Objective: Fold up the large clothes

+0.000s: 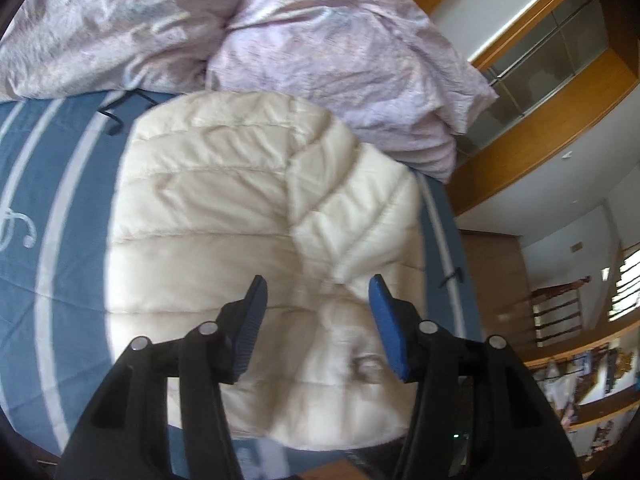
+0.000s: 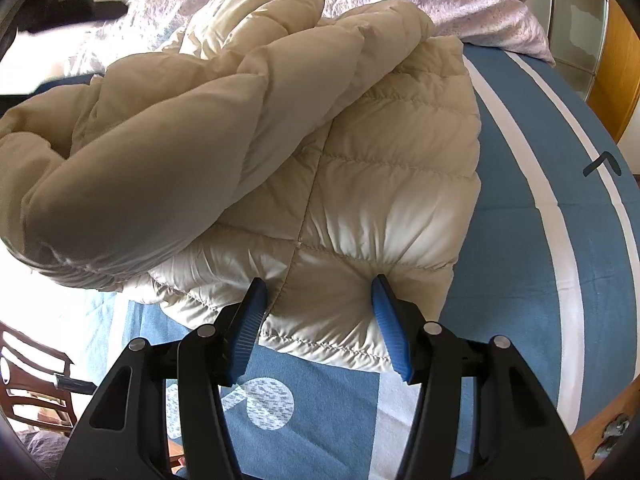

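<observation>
A cream quilted puffer jacket (image 1: 224,216) lies on a blue bed cover with white stripes (image 1: 48,208). In the left wrist view one sleeve (image 1: 352,208) is folded across the jacket body. My left gripper (image 1: 318,292) is open above the jacket, with nothing between its blue pads. In the right wrist view the jacket (image 2: 360,184) lies partly folded, with a bulky layer (image 2: 160,152) turned over on the left. My right gripper (image 2: 320,292) is open, and its fingertips press into the jacket's near edge.
A crumpled pink duvet (image 1: 328,48) is heaped at the far side of the bed. A wooden wardrobe (image 1: 532,120) stands beyond the bed's right edge. A wooden chair (image 2: 36,384) stands low on the left in the right wrist view. The blue cover (image 2: 520,240) lies bare right of the jacket.
</observation>
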Available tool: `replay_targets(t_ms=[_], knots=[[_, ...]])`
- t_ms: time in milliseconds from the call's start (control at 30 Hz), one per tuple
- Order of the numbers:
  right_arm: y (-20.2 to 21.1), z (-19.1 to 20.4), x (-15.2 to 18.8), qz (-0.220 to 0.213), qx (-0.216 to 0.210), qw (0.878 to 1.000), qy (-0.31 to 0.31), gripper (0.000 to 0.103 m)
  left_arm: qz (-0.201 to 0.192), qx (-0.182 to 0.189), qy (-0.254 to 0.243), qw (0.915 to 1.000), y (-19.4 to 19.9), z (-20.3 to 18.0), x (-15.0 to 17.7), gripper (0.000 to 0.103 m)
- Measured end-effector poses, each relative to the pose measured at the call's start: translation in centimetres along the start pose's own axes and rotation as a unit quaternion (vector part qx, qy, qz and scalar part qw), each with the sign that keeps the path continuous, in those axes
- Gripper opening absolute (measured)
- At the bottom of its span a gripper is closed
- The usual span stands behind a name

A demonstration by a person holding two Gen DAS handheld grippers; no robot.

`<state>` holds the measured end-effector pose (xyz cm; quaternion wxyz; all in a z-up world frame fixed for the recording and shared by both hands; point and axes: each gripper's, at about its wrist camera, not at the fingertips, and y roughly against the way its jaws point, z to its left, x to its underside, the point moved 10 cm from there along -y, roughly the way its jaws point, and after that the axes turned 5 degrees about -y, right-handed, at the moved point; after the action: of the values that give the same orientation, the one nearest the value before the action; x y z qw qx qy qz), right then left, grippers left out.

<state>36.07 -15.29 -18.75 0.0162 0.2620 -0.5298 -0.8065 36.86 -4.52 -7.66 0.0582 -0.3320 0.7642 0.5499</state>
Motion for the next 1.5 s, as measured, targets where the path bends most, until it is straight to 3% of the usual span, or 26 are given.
replay_targets(t_ms=[133,267,733,1067,1367,1500], knots=[[0.0,0.0,0.0,0.000,0.000,1.000,0.000,0.057,-0.003,-0.040,-0.005,0.9992,-0.3,2.9,0.2,0.056],[-0.2,-0.2,-0.1,0.002,0.000,1.000,0.000,0.057,0.003,-0.050,0.002,0.9987,-1.2,4.2,0.8,0.055],[-0.1,-0.9,-0.3,0.001,-0.005,1.000,-0.003,0.057,0.040,-0.050,-0.005,0.9979,-6.4,2.0,2.6,0.055],[0.4,-1.5,0.0,0.000,-0.009,1.000,-0.006,0.057,0.049,-0.096,-0.064,0.9921,-9.4,1.0,3.7,0.058],[1.1,-2.1,0.8,0.001,-0.006,1.000,-0.008,0.057,0.063,-0.086,-0.049,0.9930,-10.7,1.7,4.0,0.059],[1.2,-2.1,0.8,0.003,-0.003,1.000,-0.011,0.057,0.064,-0.099,-0.077,0.9900,-10.4,2.0,3.8,0.059]])
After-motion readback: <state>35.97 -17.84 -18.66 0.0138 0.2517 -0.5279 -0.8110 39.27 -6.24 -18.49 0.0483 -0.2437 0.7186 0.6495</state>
